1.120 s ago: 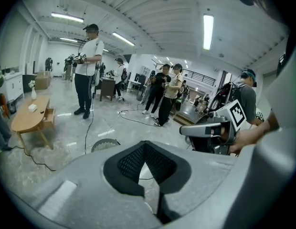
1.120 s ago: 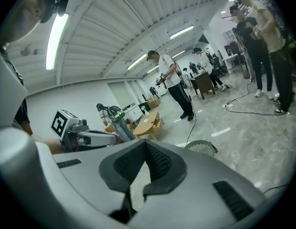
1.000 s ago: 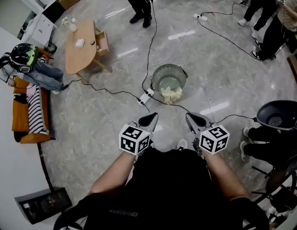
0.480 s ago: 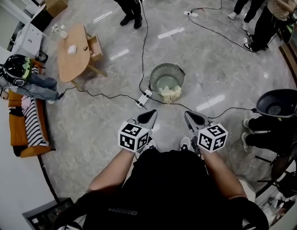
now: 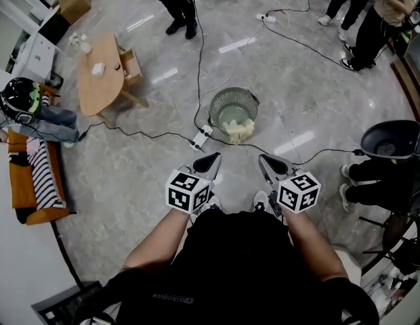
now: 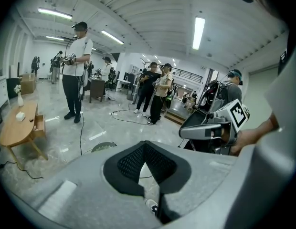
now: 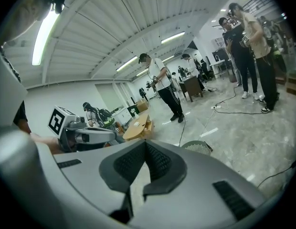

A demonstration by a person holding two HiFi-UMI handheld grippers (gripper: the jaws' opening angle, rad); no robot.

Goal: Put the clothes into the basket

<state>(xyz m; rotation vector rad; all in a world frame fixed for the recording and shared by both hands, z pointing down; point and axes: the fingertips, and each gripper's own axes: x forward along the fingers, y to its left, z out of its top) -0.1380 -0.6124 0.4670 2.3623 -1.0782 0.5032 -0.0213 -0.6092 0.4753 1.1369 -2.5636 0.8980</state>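
Clothes (image 5: 241, 132) drape over basket (image 5: 219, 107) rim at 5 o'clock; left tool (image 5: 212, 160) and right tool (image 5: 265, 161) closed, empty; overhang likely needs a low grab.

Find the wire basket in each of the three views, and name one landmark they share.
Head view: basket on the floor, near the middle.
Left gripper view: basket low, left of centre, partly hidden.
Right gripper view: basket low, right of centre.
Shared landmark: the wooden table, left of the basket in every view.
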